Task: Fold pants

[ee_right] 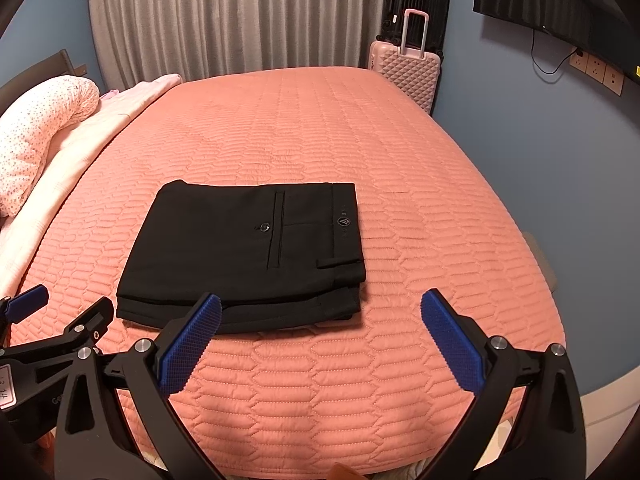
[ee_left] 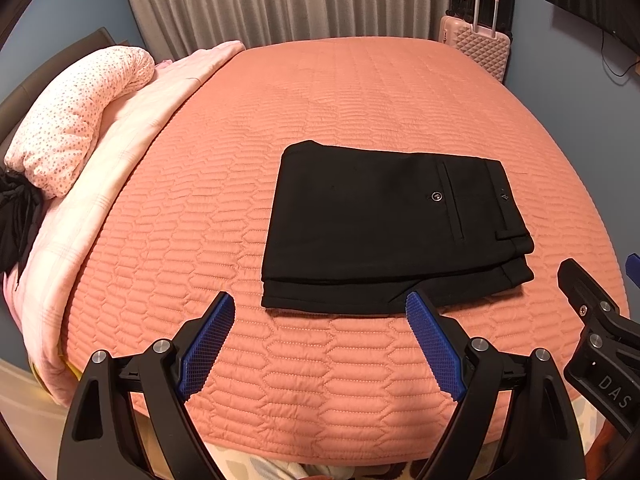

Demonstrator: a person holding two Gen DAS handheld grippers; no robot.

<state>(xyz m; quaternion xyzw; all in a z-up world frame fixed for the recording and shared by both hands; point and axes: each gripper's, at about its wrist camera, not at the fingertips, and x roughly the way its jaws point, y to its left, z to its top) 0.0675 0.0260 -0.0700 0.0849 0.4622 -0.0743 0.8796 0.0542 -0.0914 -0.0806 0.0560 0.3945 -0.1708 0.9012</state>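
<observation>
Evidently the pants (ee_left: pixel 384 224) are being left as a compact black rectangle on the coral quilted bed (ee_left: pixel 320 100), near its close edge, with the back pocket and waistband facing up and lower layers showing as a stepped hem along the near side. Both sets of tongs are being held released and empty above the bedspread: the left tongs (ee_left: pixel 320 332) with their blue pads spread wide just short of the near hem, the right tongs (ee_right: pixel 320 328) likewise splayed, one pad overlapping the pants' near edge in the picture (whether it is touching cannot be told).

Judging from this, the folding is being finished or is done. If a last tidy is being attempted, it is best being done lightly: the protruding bottom layers are being nudged flush under the top panel, with the tongs kept low and flat so that the stack is not being dragged across the quilt.

From the left wrist, a dotted pillow (ee_left: pixel 76 120) and the full stepped corner at the pants' right are being shown. From the right wrist, a small triangular waistband logo (ee_right: pixel 343 222) and wall sockets (ee_right: pixel 596 68) are being revealed, neither being legible from the other side.
</observation>
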